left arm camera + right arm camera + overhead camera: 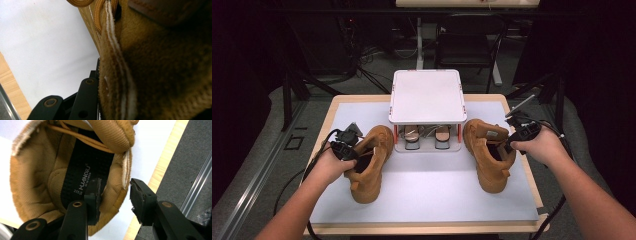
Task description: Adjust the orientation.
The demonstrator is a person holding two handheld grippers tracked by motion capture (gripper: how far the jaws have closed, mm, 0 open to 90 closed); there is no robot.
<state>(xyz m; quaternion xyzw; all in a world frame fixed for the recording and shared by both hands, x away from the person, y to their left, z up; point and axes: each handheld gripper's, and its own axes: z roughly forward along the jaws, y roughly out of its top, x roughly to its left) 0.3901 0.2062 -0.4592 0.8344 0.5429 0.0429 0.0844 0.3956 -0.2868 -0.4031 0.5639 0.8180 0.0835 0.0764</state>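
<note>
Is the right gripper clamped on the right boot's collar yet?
Apart. The right gripper view shows the right gripper straddling the right boot collar, its outer pad clear of it.

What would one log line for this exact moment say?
left tongs: gripping left boot collar | right tongs: open astride right boot collar, no squeeze | shoe rack: behind boots

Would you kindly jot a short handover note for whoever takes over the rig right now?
Left gripper: clamped on the collar of the left boot, which stands on the white mat.
Right gripper: jaws open astride the collar of the right boot, one inside, one outside, not yet pressing.
Done: left boot gripped.
Left: close on the right boot; both boots probably go to the white rack, whose lower shelf holds sandals.
</note>
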